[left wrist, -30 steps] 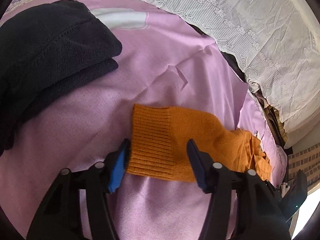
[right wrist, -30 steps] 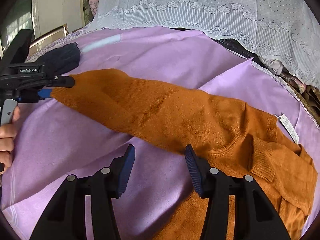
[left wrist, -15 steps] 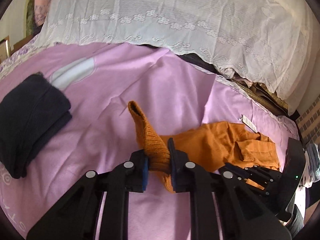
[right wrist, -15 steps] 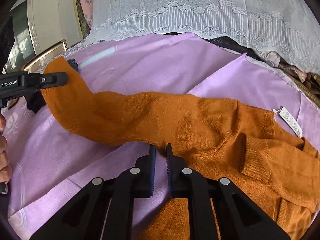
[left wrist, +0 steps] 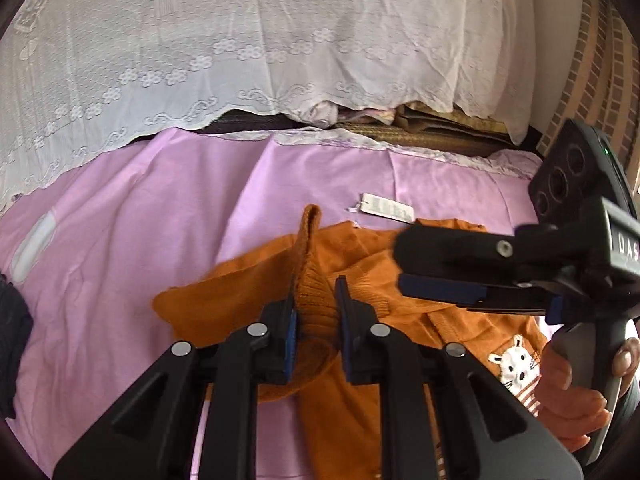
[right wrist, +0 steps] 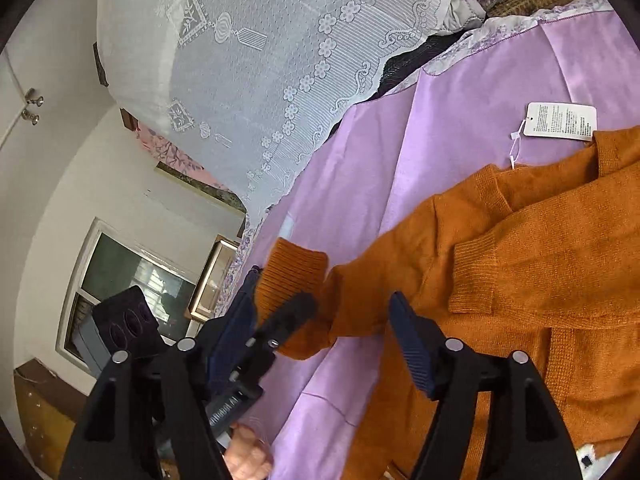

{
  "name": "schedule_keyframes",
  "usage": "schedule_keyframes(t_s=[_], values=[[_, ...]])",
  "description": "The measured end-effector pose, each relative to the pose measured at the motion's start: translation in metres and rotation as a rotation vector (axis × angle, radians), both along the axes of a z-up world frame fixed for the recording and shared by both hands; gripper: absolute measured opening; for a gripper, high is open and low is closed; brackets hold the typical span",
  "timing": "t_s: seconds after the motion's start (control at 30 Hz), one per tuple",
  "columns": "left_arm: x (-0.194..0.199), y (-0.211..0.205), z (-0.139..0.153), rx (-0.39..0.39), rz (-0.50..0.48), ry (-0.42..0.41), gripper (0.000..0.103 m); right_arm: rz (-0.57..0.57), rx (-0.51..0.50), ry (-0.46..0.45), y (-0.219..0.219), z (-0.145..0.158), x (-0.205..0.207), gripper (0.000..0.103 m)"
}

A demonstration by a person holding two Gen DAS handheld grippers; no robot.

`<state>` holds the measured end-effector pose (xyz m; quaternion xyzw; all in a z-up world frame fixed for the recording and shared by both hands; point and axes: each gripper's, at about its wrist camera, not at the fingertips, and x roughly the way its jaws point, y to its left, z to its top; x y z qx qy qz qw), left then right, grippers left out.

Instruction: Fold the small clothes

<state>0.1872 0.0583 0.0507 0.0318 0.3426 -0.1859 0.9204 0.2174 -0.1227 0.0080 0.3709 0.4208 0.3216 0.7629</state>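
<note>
Left tongs (left wrist: 314, 322): closed on the ribbed cuff of the orange knitted child's sweater (left wrist: 248, 296), low centre of the left wrist view; the cuff stands up between the blue pads. Right tongs (right wrist: 320, 332): jaws opening, pads pressing on nothing; the lifted cuff (right wrist: 290, 276) and the left tongs' black finger lie in the gap in the right wrist view.

Sweater: spread on the lilac bed sheet (left wrist: 160, 208), one sleeve folded across the body; its lower part cut off at the frame edge. White animal motif (left wrist: 514, 366) on the front partly hidden behind the right tongs' handle.

White paper hang tag (left wrist: 386, 208): on the sheet just above the sweater; print too small to read.

White lace cover (left wrist: 240, 48): upper half of frame, draped over bedding; items beneath its hem hard to make out. Dark garment (left wrist: 12, 344): left edge, mostly cut off.

Right hand (left wrist: 568, 396): lower right, wrapped around the grey handle, tongs lying sideways across the sweater.
</note>
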Motion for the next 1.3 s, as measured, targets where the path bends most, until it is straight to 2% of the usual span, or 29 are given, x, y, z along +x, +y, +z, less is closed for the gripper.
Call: schedule_keyframes(t_s=[0.13, 0.2, 0.23, 0.3, 0.47, 0.57, 0.63, 0.7, 0.77, 0.83, 0.87, 0.9, 1.03, 1.17, 1.2, 1.23, 1.27, 1.3], values=[[-0.004, -0.051, -0.007, 0.031, -0.069, 0.009, 0.015, -0.017, 0.056, 0.111, -0.018, -0.022, 0.012, 0.071], [-0.007, -0.071, -0.008, 0.060, -0.082, -0.003, 0.015, -0.048, 0.048, 0.121, -0.031, -0.030, 0.012, 0.037], [-0.008, -0.080, -0.008, 0.077, -0.084, -0.019, 0.015, -0.064, 0.044, 0.126, -0.038, -0.033, 0.012, 0.032], [-0.008, -0.092, -0.009, 0.079, -0.098, -0.019, 0.015, -0.086, 0.093, 0.139, -0.054, -0.042, 0.011, 0.026], [-0.006, -0.100, -0.019, 0.042, -0.116, 0.008, 0.015, -0.121, 0.101, 0.153, -0.069, -0.054, 0.011, 0.018], [-0.010, -0.105, -0.026, 0.081, -0.117, -0.009, 0.016, -0.140, 0.118, 0.169, -0.077, -0.062, 0.014, 0.000], [-0.010, -0.108, -0.028, 0.100, -0.107, -0.016, 0.033, -0.144, 0.100, 0.157, -0.080, -0.062, 0.014, 0.000], [-0.008, -0.109, -0.027, 0.099, -0.103, -0.012, 0.038, -0.172, 0.057, 0.133, -0.086, -0.058, 0.014, 0.000], [-0.009, -0.103, -0.023, 0.095, -0.104, -0.016, 0.039, -0.192, -0.053, 0.110, -0.091, -0.051, 0.013, 0.002], [-0.014, -0.089, -0.022, 0.087, -0.089, -0.027, 0.053, -0.184, -0.127, 0.130, -0.095, -0.053, 0.013, 0.012], [-0.016, -0.081, -0.023, 0.094, -0.070, -0.038, 0.057, -0.171, -0.136, 0.144, -0.096, -0.057, 0.014, 0.030], [-0.018, -0.070, -0.026, 0.100, -0.045, -0.042, 0.061, -0.173, -0.139, 0.154, -0.096, -0.059, 0.014, 0.042], [-0.016, -0.026, -0.048, 0.060, 0.024, 0.041, 0.061, -0.144, -0.116, 0.179, -0.092, -0.071, 0.014, 0.042], [-0.019, -0.001, -0.060, 0.076, 0.073, 0.049, 0.061, -0.129, -0.213, 0.140, -0.073, -0.074, 0.013, 0.042], [-0.020, 0.003, -0.060, 0.077, 0.081, 0.047, 0.061, -0.124, -0.249, 0.115, -0.067, -0.072, 0.012, 0.039], [-0.021, 0.006, -0.059, 0.077, 0.084, 0.043, 0.061, -0.111, -0.281, 0.083, -0.061, -0.069, 0.009, 0.033], [-0.023, 0.010, -0.057, 0.074, 0.085, 0.037, 0.061, -0.083, -0.294, 0.057, -0.054, -0.066, 0.009, 0.005], [-0.025, 0.012, -0.054, 0.070, 0.082, 0.030, 0.061, -0.074, -0.295, 0.032, -0.050, -0.061, 0.007, 0.005]])
